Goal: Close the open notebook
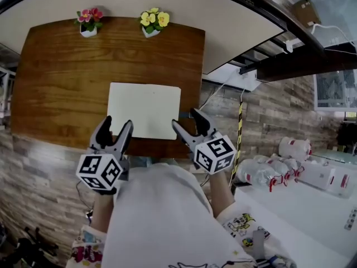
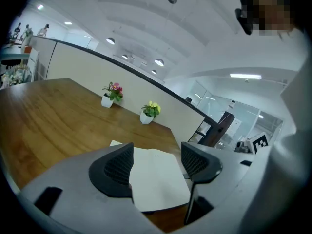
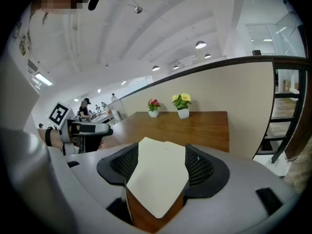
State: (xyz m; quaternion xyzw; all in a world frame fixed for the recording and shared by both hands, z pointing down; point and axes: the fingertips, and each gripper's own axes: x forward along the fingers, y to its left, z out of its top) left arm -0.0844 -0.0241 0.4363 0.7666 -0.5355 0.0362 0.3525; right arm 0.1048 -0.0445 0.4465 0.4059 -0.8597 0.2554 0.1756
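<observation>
Hovering near the bench (image 1: 61,77) edge with left claw (image 1: 118,123) and right claw (image 1: 186,119) spread wide, holding nothing; notebook (image 1: 144,110) ungripped, flat open, whole closing yet to do

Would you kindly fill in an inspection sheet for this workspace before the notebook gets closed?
Surface: wooden table, level, wood grain showing.
Job's things: notebook lies open and flat, blank pages up.
Clutter: pink flower pot and yellow flower pot at the far edge.
Grippers: left gripper and right gripper both open, empty, by the notebook's near corners.
Cables: white cable beside the table's right end.
Surroundings: stone-patterned floor; white bottles at right.
</observation>
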